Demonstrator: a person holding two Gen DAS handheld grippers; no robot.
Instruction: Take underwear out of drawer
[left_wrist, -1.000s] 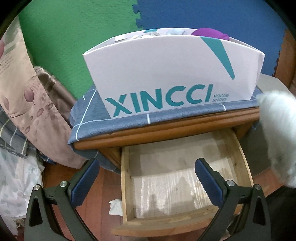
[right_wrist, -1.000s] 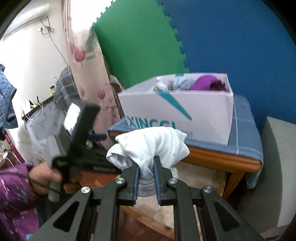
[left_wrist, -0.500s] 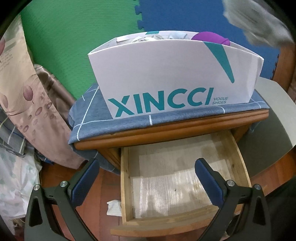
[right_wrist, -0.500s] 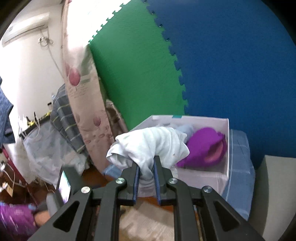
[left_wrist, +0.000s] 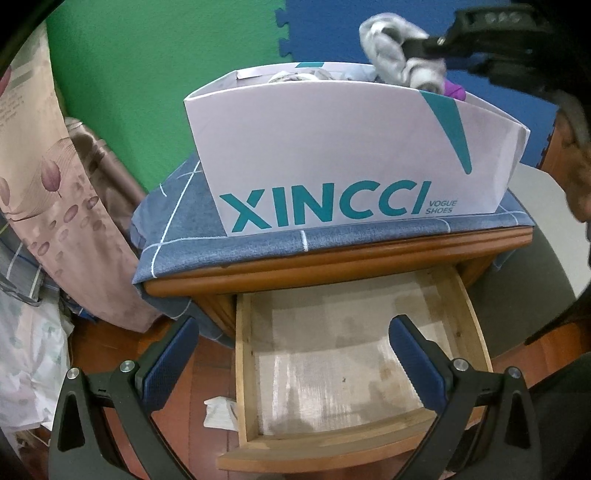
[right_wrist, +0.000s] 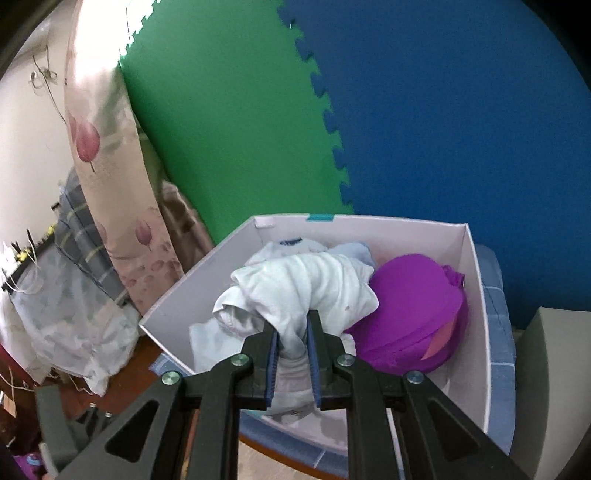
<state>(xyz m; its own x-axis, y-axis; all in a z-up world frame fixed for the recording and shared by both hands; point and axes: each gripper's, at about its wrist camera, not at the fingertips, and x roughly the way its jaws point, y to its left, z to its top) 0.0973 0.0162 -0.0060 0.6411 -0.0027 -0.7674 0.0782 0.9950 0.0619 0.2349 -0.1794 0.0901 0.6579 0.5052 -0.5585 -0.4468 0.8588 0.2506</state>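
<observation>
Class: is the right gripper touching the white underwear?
Touching. The right wrist view shows the right gripper with both pads pressed on the white underwear, bunching it.

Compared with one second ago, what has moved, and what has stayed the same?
The right tongs carried the white underwear up from beside the drawer to above the shoe box, over the purple garment. Their grip stayed shut. The left tongs stayed open over the bare drawer.

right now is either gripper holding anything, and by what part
The right gripper is shut on the white underwear, pinching a bunched fold at its lower middle, over the shoe box. The left gripper is open and holds nothing.
</observation>
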